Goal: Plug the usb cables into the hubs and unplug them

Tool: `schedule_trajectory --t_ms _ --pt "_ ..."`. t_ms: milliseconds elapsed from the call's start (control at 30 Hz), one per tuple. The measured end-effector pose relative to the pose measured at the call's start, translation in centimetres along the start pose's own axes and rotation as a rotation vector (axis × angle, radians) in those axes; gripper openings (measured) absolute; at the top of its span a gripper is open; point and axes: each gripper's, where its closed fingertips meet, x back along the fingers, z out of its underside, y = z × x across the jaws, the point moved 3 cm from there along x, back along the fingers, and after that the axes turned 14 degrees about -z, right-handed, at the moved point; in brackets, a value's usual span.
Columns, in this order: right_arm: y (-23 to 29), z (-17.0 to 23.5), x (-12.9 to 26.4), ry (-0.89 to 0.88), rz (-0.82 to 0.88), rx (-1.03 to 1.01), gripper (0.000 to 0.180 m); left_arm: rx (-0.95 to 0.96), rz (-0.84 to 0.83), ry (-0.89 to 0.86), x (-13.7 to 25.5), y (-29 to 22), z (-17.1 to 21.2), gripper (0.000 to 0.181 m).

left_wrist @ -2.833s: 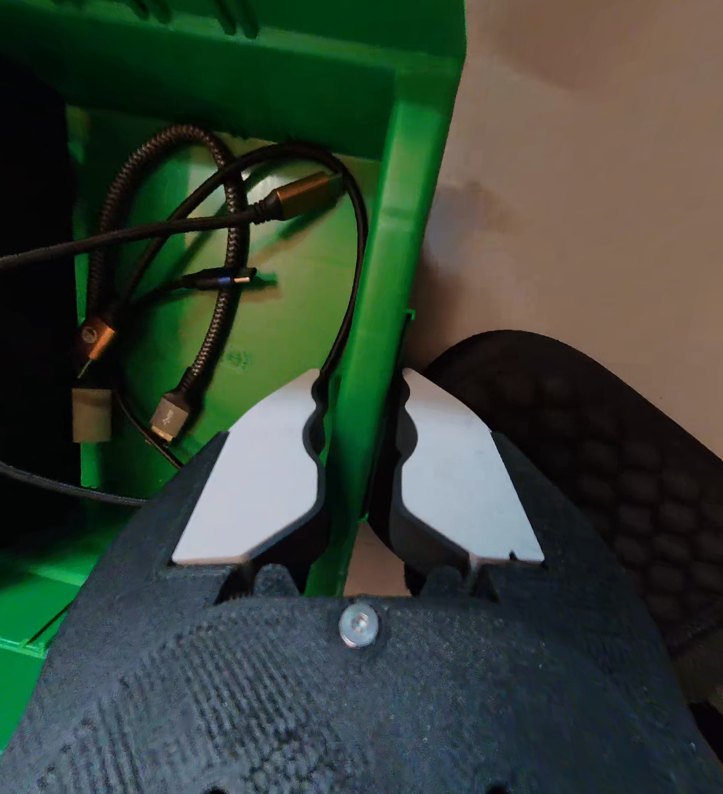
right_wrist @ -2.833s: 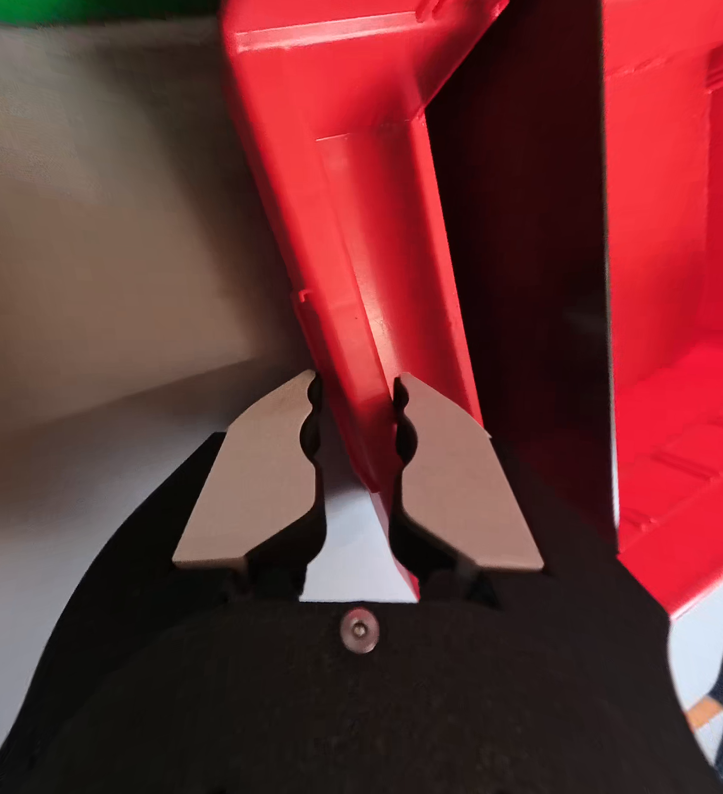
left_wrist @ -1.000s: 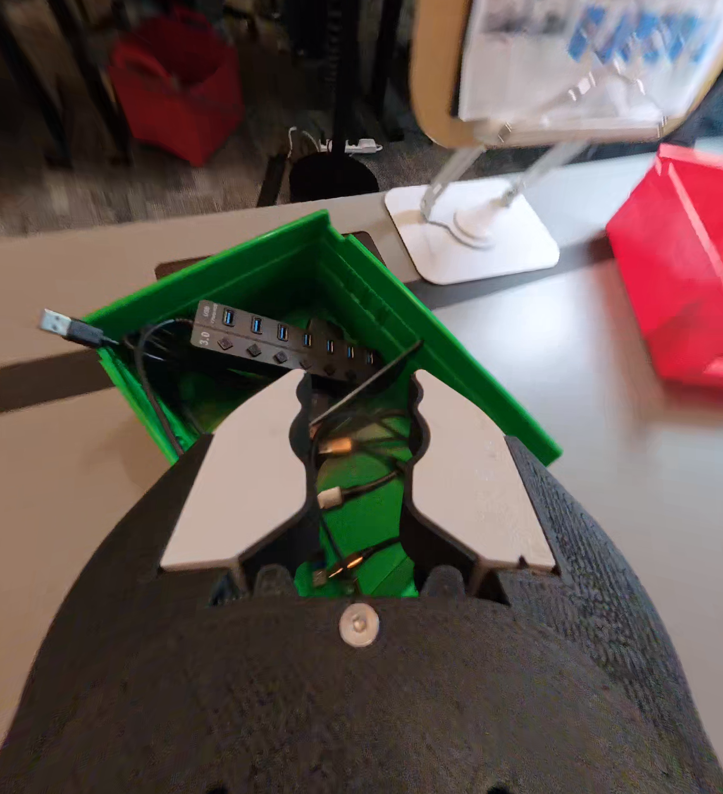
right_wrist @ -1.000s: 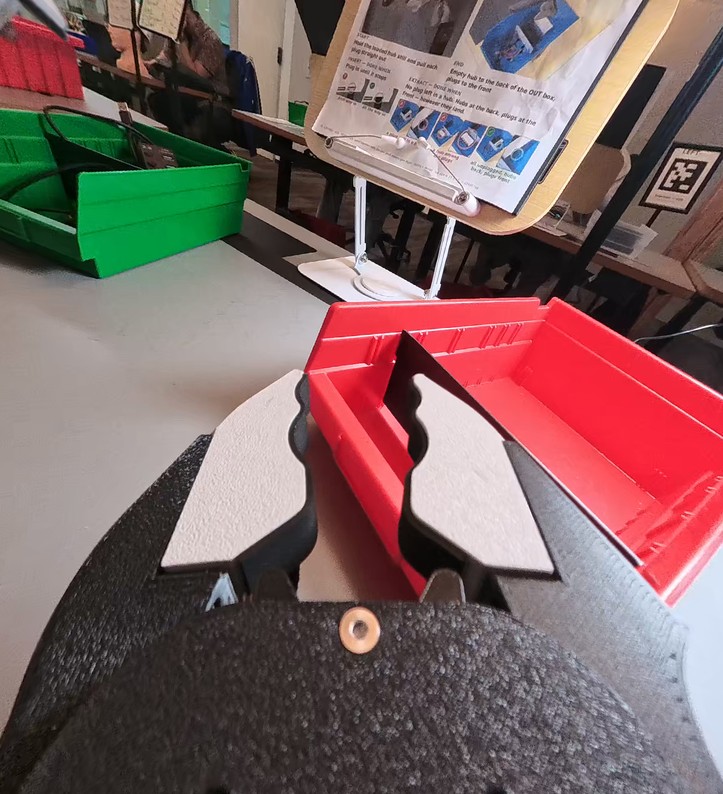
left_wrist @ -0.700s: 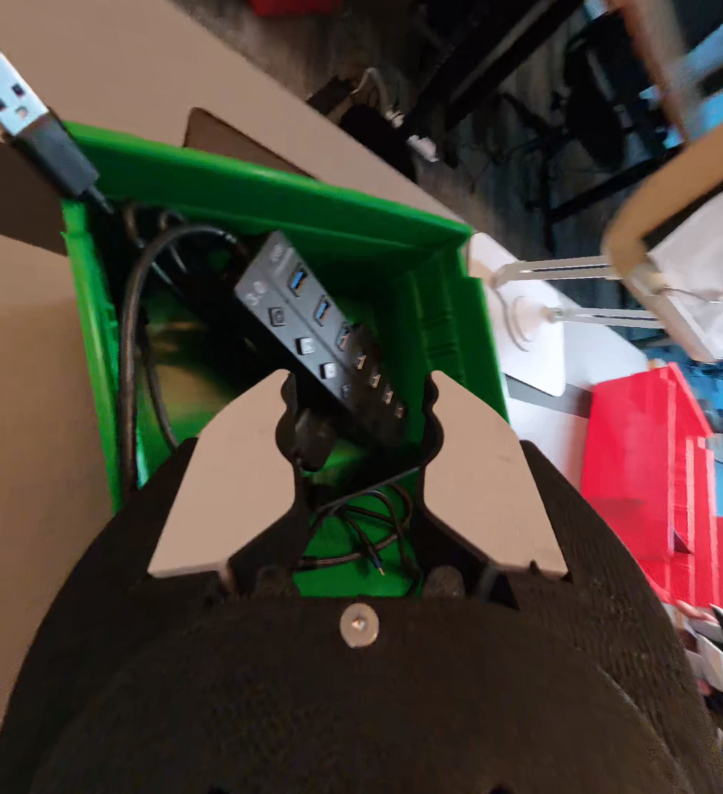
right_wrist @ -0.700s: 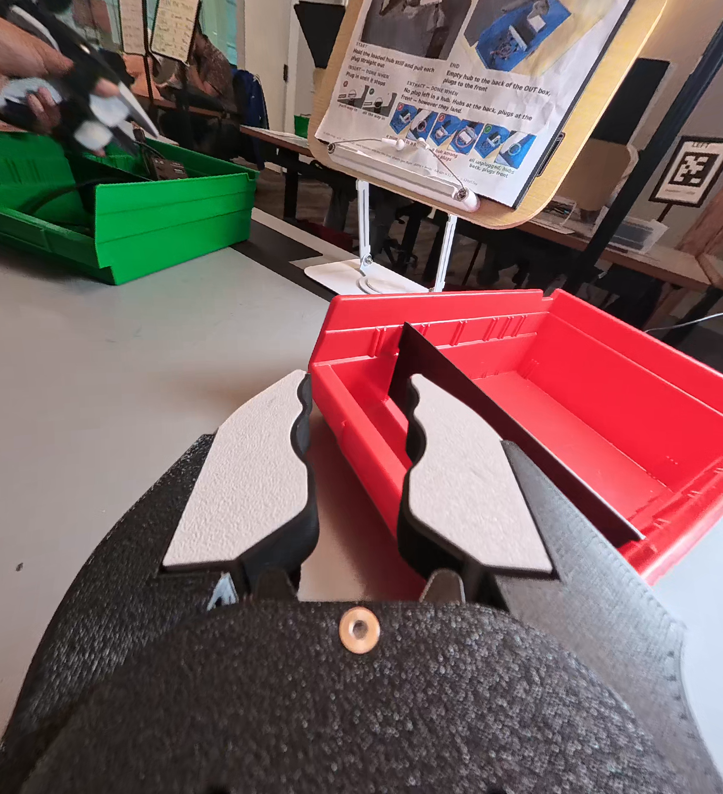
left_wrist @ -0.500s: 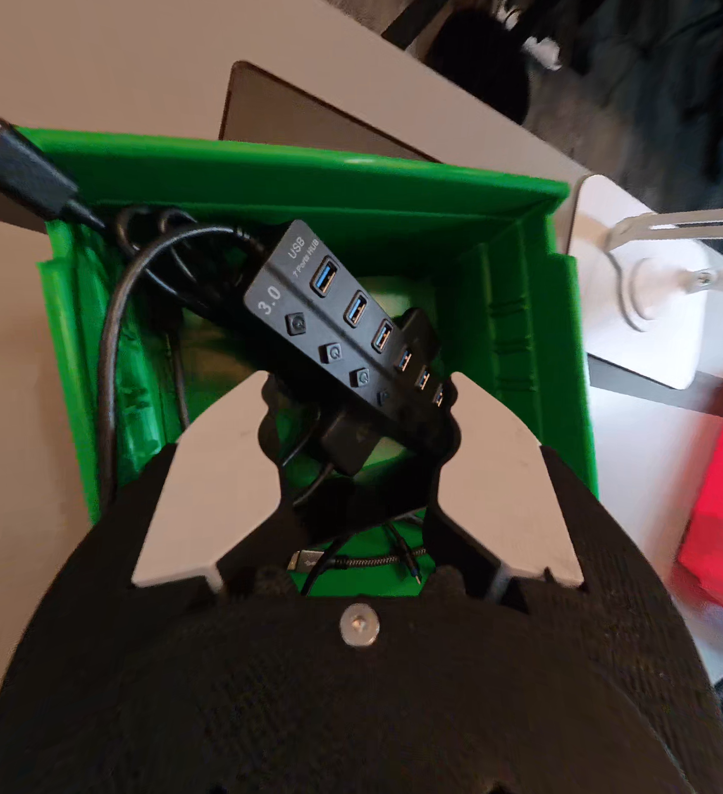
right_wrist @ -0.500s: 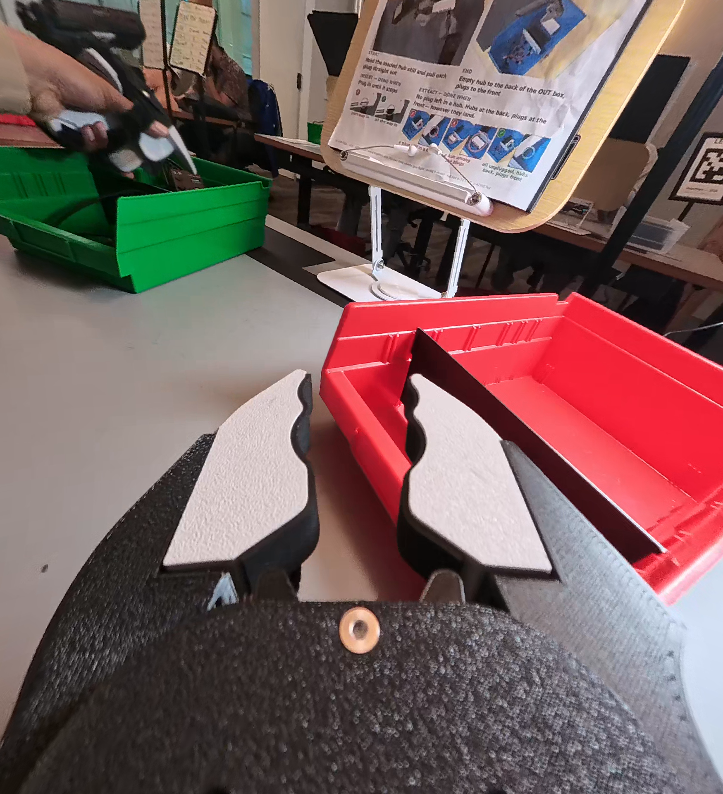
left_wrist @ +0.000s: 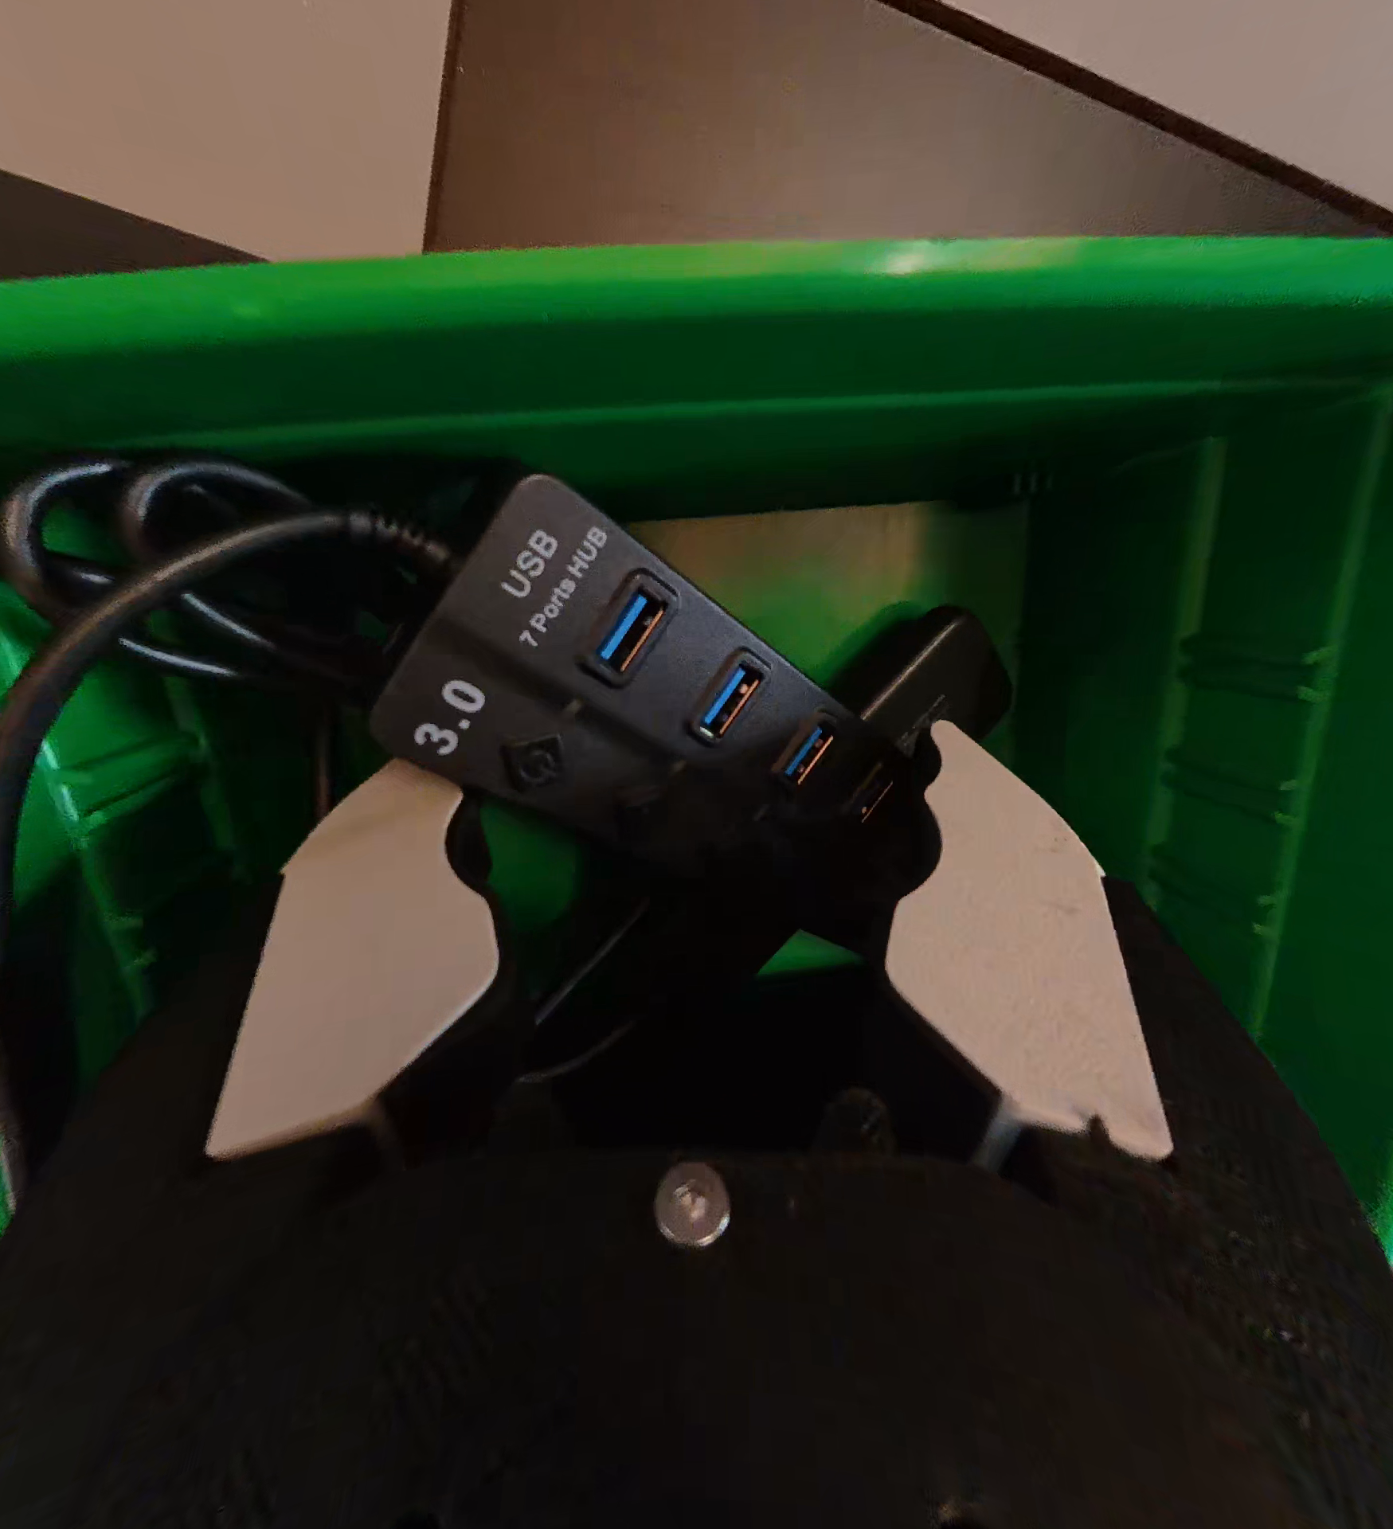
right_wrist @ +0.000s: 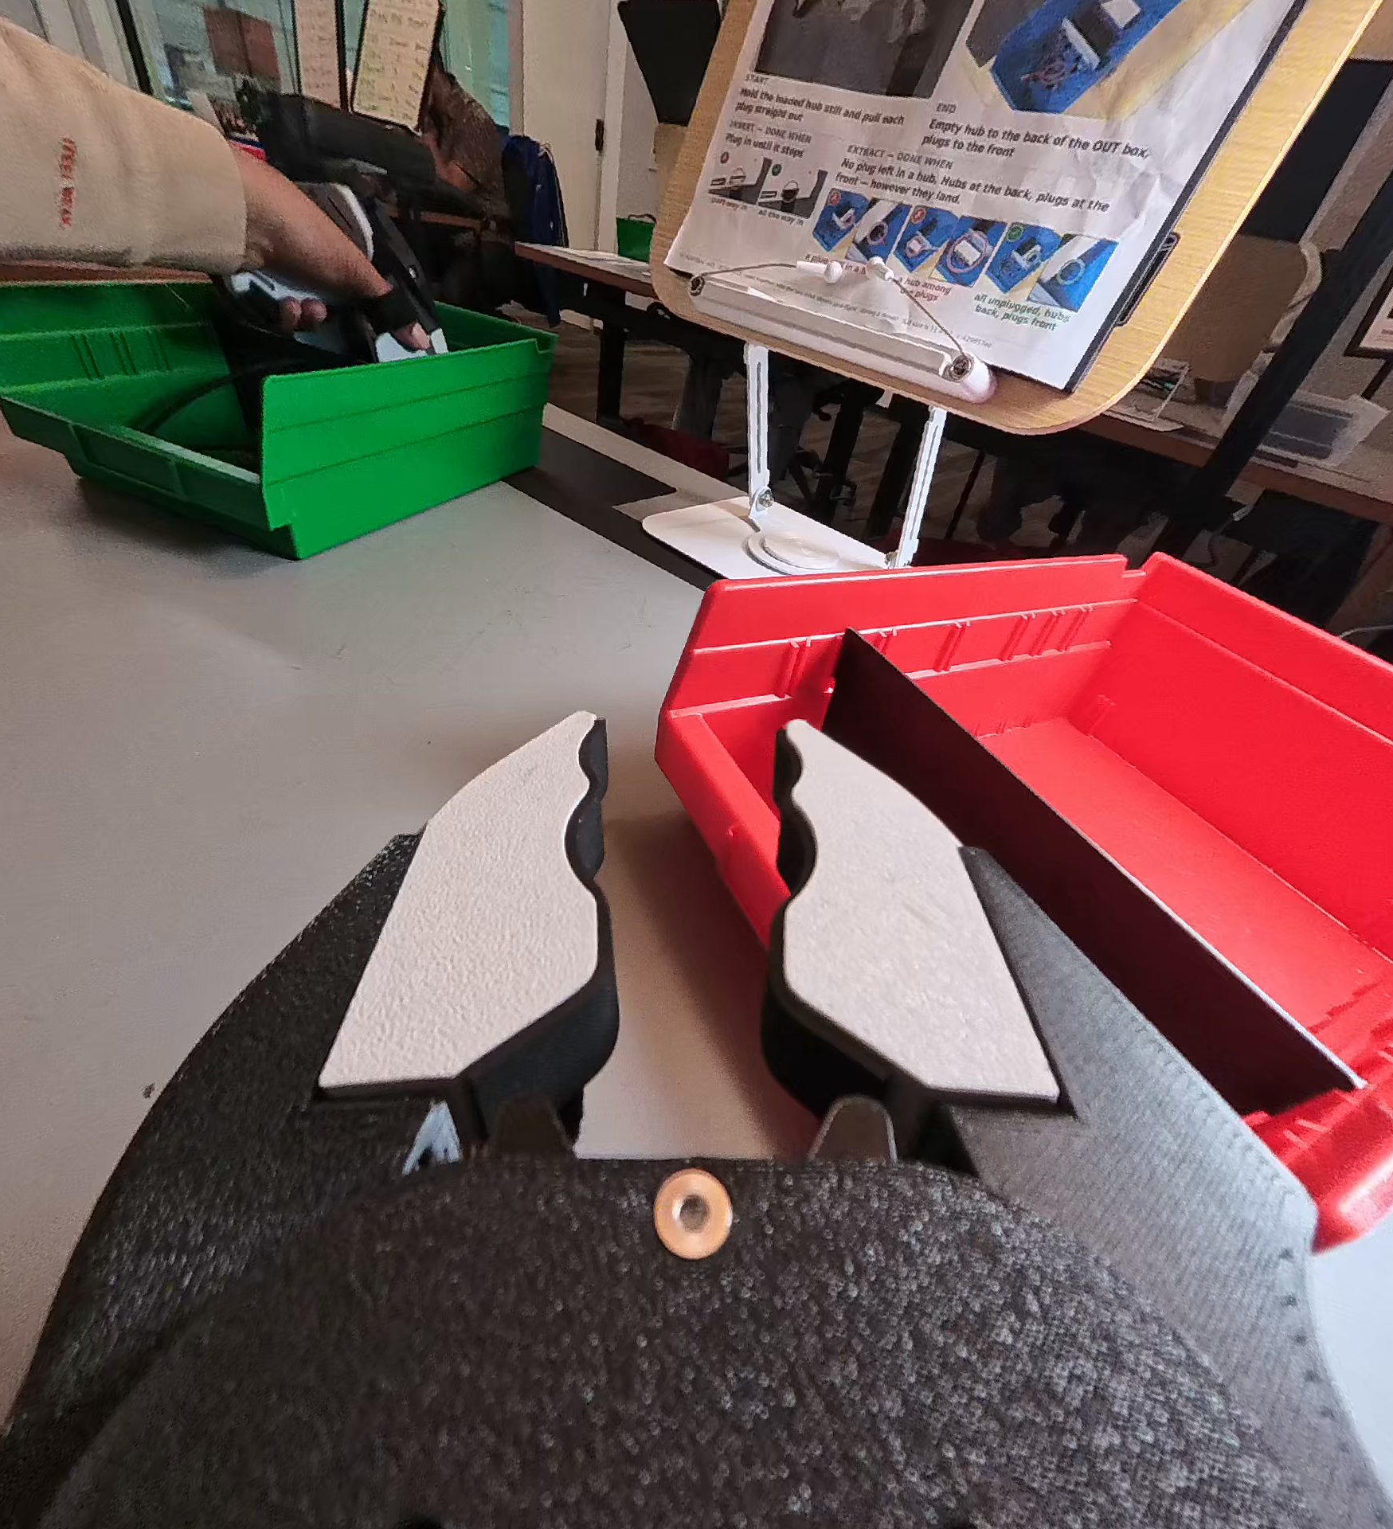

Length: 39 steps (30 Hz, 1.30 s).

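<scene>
USB hub (left_wrist: 635,687), a black bar with a row of blue ports, lies slanted inside the green bin (left_wrist: 676,331), just ahead of the left gripper (left_wrist: 689,794). Left of the left finger, the hub's own black cable (left_wrist: 80,654) loops against the bin wall. The fingers (left_wrist: 378,951) stand wide apart, the hub's lower end dipping between their tips; whether either tip touches it I cannot tell. Beyond the right fingertip a second dark block (left_wrist: 937,662) leans on the bin's back wall, too dim to name.

By the look of it the hub is light, rigid plastic with a smooth, somewhat slick shell, so it should not flex but could twist out of a loose pinch. Its long narrow flanks seem the better hold, across the width near the middle, clear of ports and buttons. The stiff cable will likely tug it sideways when lifted.

In the right wrist view, far off to the left of the fingers, a person's hand (right_wrist: 296,248) holds the left gripper down in the green bin on the desk (right_wrist: 262,703). The right gripper (right_wrist: 689,745) hovers with fingers parted and empty, the red bin (right_wrist: 759,662) with its black divider (right_wrist: 1049,869) just beside the right fingertip. An instruction board (right_wrist: 1007,165) stands behind.
</scene>
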Motion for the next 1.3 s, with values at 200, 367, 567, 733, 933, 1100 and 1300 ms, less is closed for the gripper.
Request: schedule_trajectory --t_ms 200,367,567,733,933,1100,1300 --pt "-0.1 0.2 0.0 0.004 0.002 -0.013 0.037 0.095 0.21 -0.143 2.4 -0.4 -1.5 0.068" --pt "-0.1 0.2 -0.1 0.003 0.003 -0.012 0.036 0.05 0.454 -0.281 7.0 -1.5 -2.4 0.027" --pt "0.0 0.1 0.1 -0.013 0.002 0.008 0.035 -0.021 0.551 -0.43 11.1 -1.9 -2.4 0.025" --pt "0.2 0.0 0.2 -0.034 -0.02 0.003 0.035 -0.138 0.617 -0.629 18.5 -1.7 -2.5 0.024" --pt "0.9 -0.2 -0.4 -0.043 -0.066 0.011 0.035 -0.399 0.701 -0.821 29.2 -2.8 0.6 0.024" --pt "2.1 -1.7 -1.3 -0.079 -0.133 0.028 0.034 -0.706 0.799 -0.818 35.8 -5.6 6.5 0.024" --pt "5.0 -5.5 -2.9 -0.136 -0.31 0.063 0.035 -1.122 1.05 -0.663 39.9 -9.9 16.9 0.024"
